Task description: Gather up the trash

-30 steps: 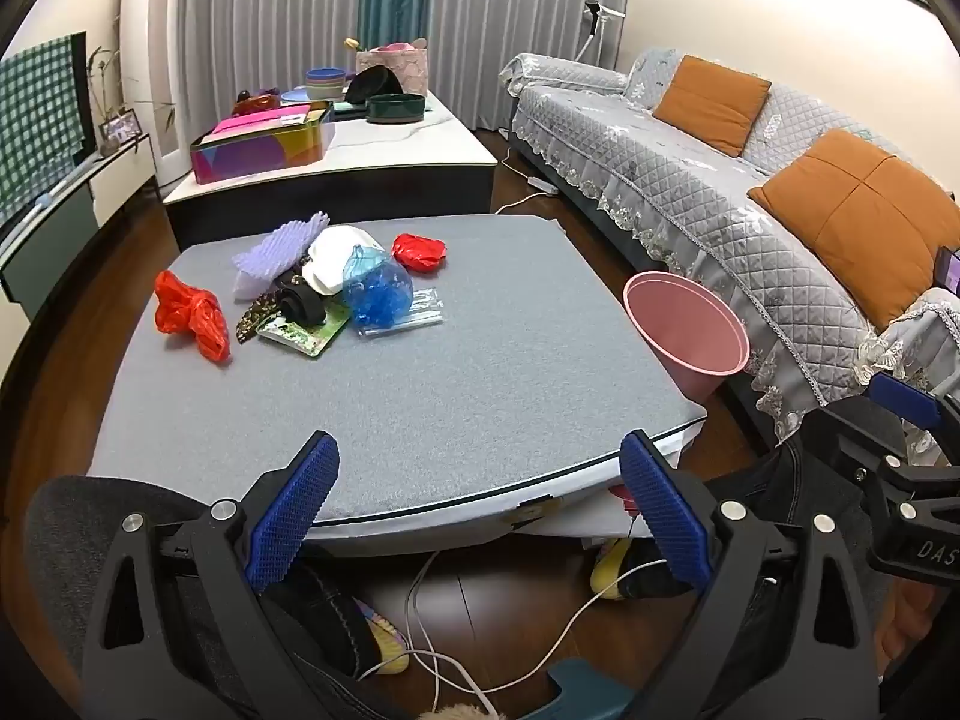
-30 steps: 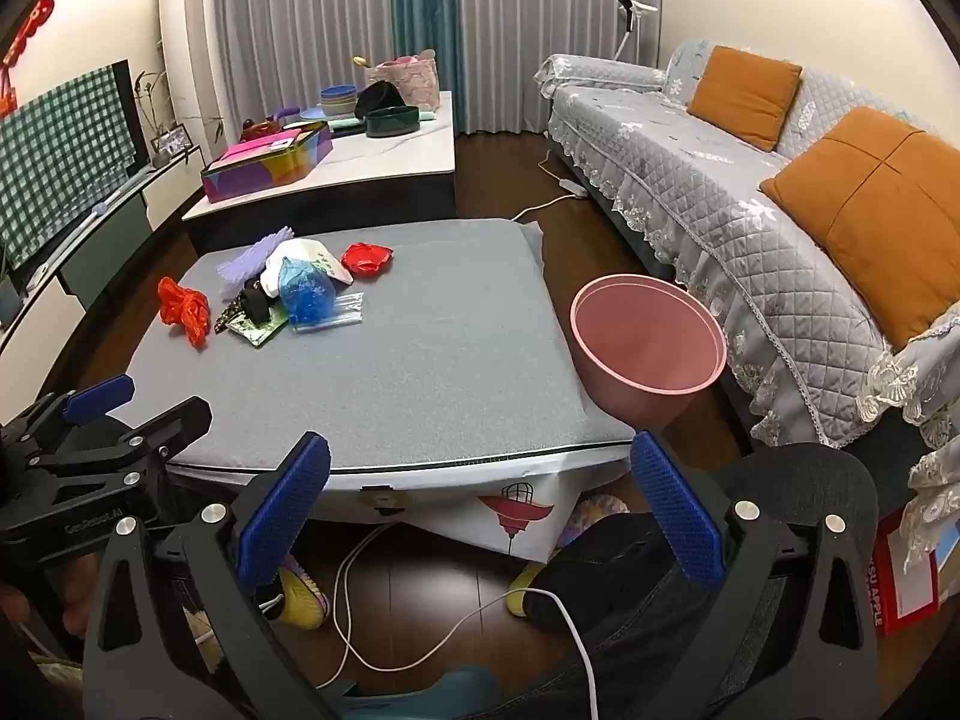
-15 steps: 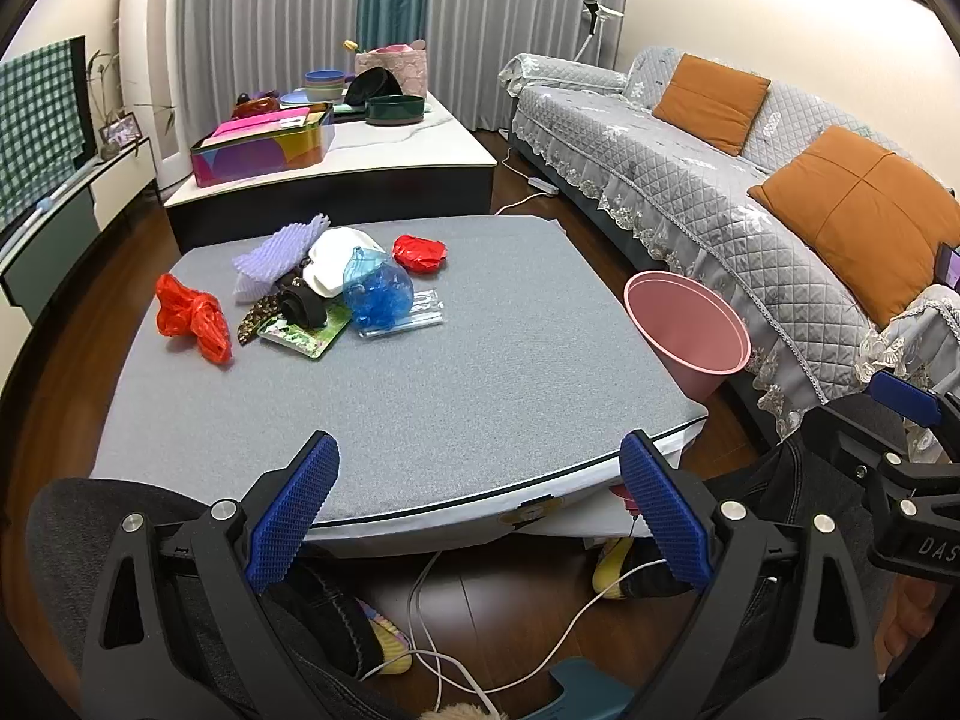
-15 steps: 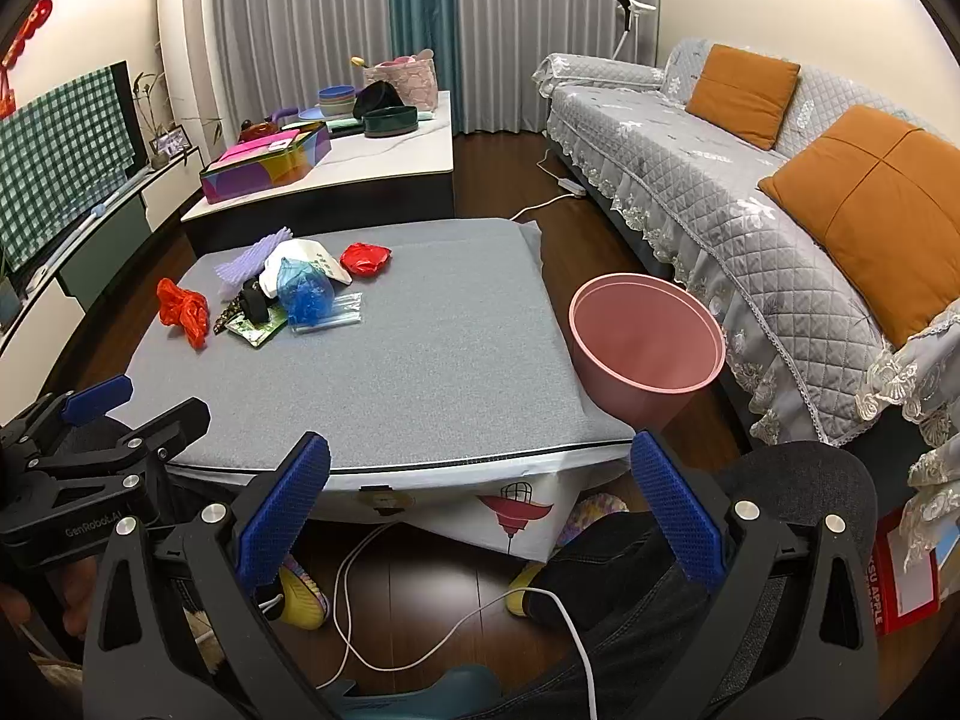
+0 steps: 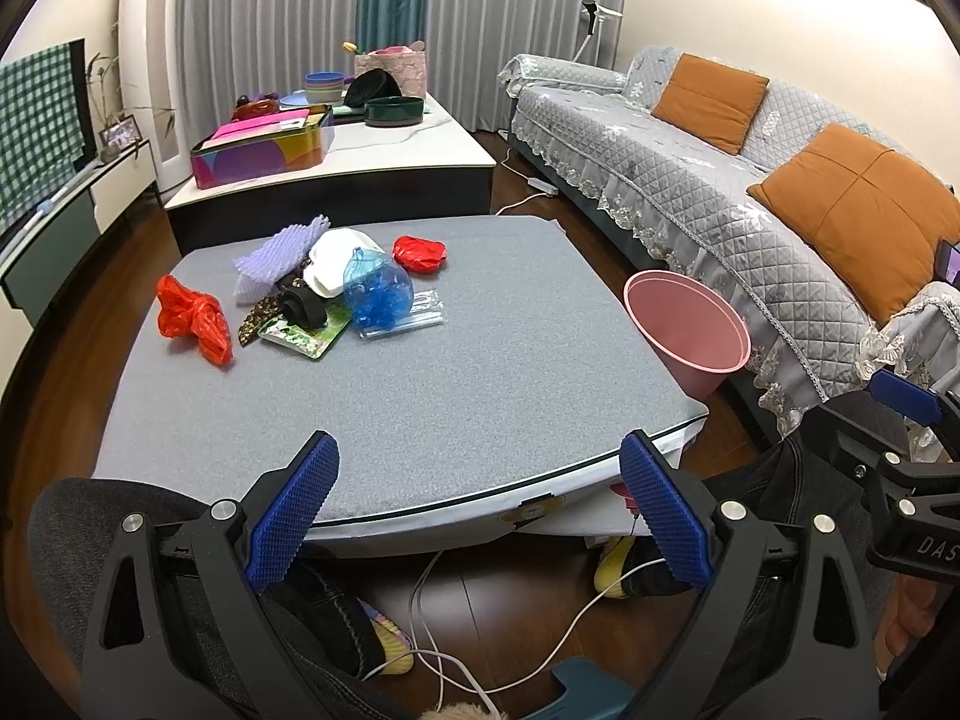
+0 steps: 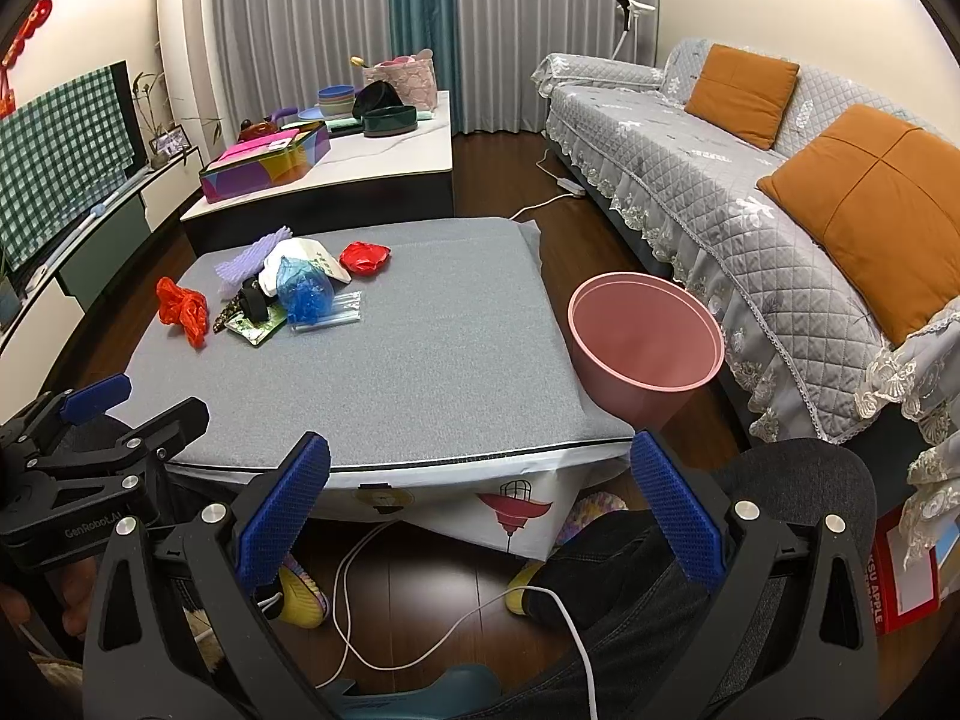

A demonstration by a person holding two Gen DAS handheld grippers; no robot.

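Trash lies in a heap at the far left of the grey table (image 5: 420, 396): a red plastic bag (image 5: 192, 318), a purple foam net (image 5: 276, 258), a white wrapper (image 5: 330, 258), a blue crumpled bag (image 5: 378, 294), a clear packet (image 5: 414, 318), a red wrapper (image 5: 420, 252), a black roll (image 5: 303, 307) and a green card (image 5: 306, 333). A pink bin (image 5: 690, 330) stands on the floor right of the table. My left gripper (image 5: 480, 504) and my right gripper (image 6: 480, 498) both hang open and empty at the table's near edge, far from the heap (image 6: 288, 288) and bin (image 6: 645, 336).
A grey sofa (image 5: 720, 192) with orange cushions runs along the right. Behind the table stands a white low table (image 5: 390, 144) with a colourful box and bowls. Cables (image 6: 372, 612) and slippered feet lie on the floor beneath the near edge.
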